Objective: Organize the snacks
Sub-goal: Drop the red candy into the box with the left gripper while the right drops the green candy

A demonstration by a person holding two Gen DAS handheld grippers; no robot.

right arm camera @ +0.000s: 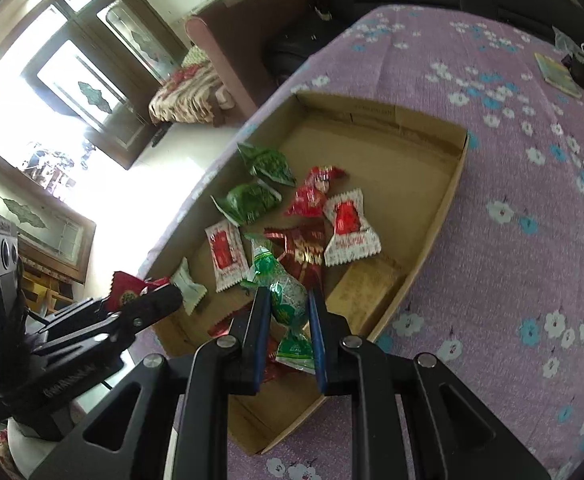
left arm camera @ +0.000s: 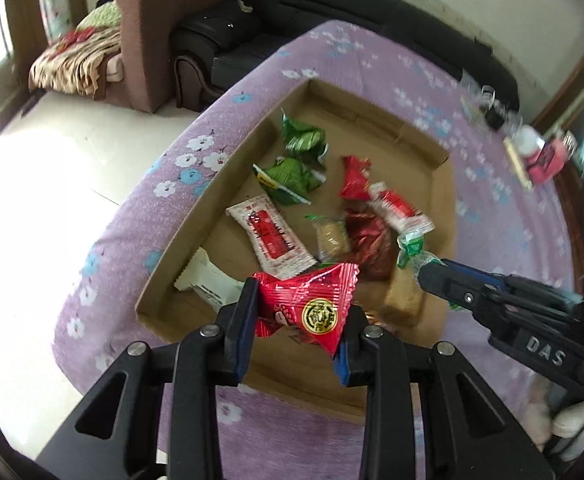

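Your left gripper clenched on red snack packet with gold round seal, held over near edge of cardboard tray. Your right gripper pinches green-and-clear wrapped sweet — contents blurred, perhaps candy — above tray's near right part. Tray sits on purple floral tablecloth; green packets far left, white-and-red sachets mid-tray.
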